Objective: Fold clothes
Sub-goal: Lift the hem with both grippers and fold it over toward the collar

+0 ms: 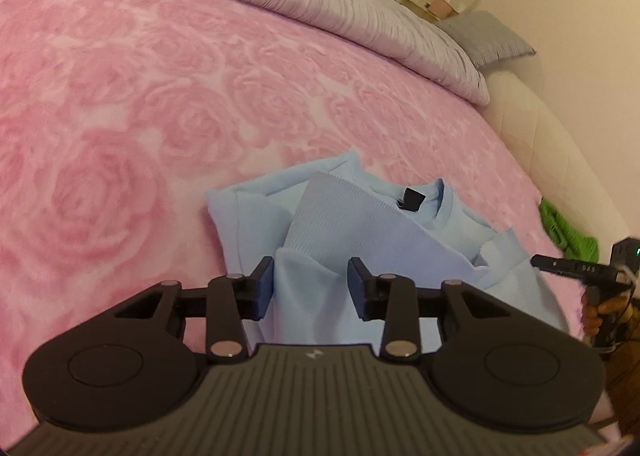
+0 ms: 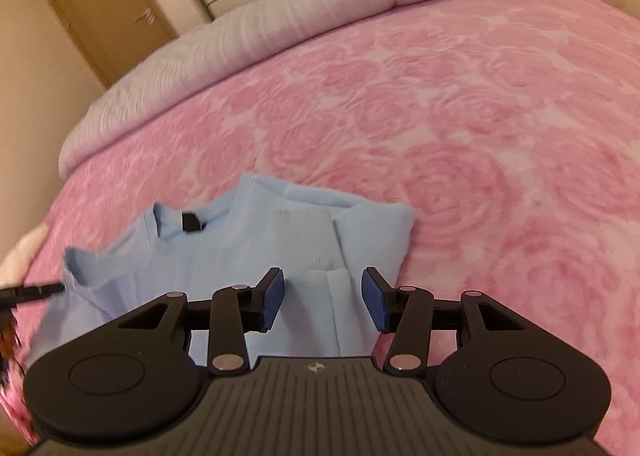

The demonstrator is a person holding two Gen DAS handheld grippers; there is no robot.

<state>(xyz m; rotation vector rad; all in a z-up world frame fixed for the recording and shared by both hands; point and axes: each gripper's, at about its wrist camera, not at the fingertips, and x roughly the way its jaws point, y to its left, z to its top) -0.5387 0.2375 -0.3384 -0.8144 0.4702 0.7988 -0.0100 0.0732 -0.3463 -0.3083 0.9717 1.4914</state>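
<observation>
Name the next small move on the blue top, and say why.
Probably close both open grippers, left and right, on the near edge of the light blue top: it lies only partly folded on the pink blanket, and neither holds it.

- Warm, dim indoor light, pinkish cast throughout.
- Strong fisheye bending, dark corners.
- Motion blur along the left edge of the right wrist view.
- Soft focus on the far pillows (image 1: pixel 486 37).
- No harsh glare.
</observation>
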